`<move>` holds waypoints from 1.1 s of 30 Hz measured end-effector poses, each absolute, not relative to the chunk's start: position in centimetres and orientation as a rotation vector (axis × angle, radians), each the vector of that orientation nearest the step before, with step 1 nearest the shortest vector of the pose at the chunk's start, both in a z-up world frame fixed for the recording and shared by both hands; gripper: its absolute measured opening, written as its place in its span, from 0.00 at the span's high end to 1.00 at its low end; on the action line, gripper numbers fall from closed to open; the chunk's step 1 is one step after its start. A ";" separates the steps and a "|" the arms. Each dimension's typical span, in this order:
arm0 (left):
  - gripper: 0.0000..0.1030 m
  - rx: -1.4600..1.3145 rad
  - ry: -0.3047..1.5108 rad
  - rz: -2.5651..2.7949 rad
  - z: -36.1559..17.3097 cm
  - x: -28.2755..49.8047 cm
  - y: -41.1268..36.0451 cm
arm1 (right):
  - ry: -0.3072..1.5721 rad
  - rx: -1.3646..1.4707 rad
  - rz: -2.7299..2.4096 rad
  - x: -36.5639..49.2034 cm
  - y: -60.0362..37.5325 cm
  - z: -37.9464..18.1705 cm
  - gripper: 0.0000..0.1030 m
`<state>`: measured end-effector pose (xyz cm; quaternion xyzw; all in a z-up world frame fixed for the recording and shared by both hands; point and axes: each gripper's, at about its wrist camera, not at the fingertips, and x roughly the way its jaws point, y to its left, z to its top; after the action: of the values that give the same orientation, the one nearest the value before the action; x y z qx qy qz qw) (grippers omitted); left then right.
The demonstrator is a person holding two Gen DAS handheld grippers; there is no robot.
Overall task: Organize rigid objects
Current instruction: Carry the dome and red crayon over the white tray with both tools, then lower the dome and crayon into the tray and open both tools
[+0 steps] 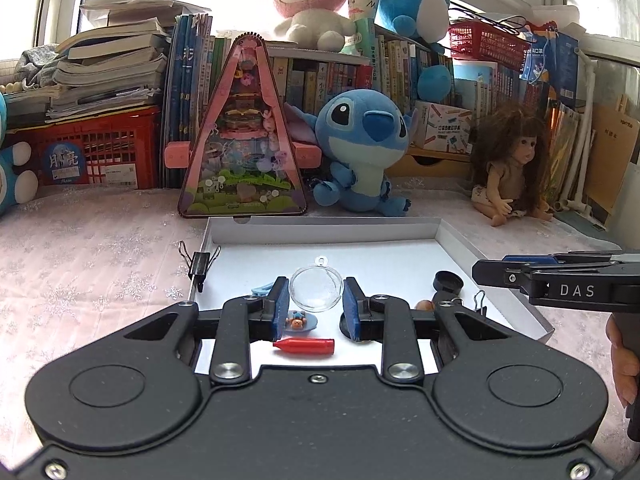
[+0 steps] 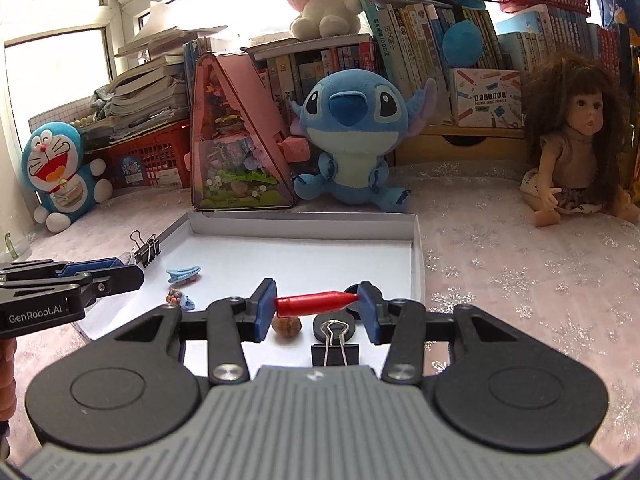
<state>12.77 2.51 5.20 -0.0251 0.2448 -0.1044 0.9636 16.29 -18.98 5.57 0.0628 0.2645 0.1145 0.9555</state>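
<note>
A white shallow box (image 1: pixel 452 236) lies on the pink cloth and holds small items. My left gripper (image 1: pixel 316 304) is shut on a clear plastic half-sphere (image 1: pixel 316 290), held above the box. Under it lie a red crayon-like piece (image 1: pixel 304 347) and a small blue figure charm (image 1: pixel 298 322). In the right wrist view my right gripper (image 2: pixel 318 306) is shut on the red crayon-like piece (image 2: pixel 316 303), low over the box (image 2: pixel 416 248). Below it are a walnut-like nut (image 2: pixel 286 326), a black round cap (image 2: pixel 334 326) and a black binder clip (image 2: pixel 335 350).
A blue hair clip (image 2: pixel 183 273) and the charm (image 2: pixel 180 300) lie in the box's left part. Binder clips sit on the box rim (image 1: pixel 199 266) (image 2: pixel 146 248). A Stitch plush (image 1: pixel 362 148), a pink triangular toy case (image 1: pixel 244 136) and a doll (image 1: pixel 510 164) stand behind the box.
</note>
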 end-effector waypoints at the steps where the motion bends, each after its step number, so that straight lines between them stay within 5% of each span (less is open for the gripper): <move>1: 0.74 -0.055 0.499 -0.208 5.3 13.3 2.6 | 0.545 0.142 0.229 16.7 -19.1 5.6 0.52; 17: 0.74 -0.096 0.590 -0.165 2.7 21.5 1.3 | 0.630 0.326 0.223 23.4 -19.0 3.2 0.52; 33: 0.74 0.002 0.613 -0.148 0.9 22.3 -0.6 | 0.604 0.152 0.203 23.3 -16.7 1.8 0.52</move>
<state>22.34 -0.60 0.93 0.0012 0.3015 -0.0729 0.9507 23.31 -16.65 1.79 0.0746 0.2965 0.0998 0.9469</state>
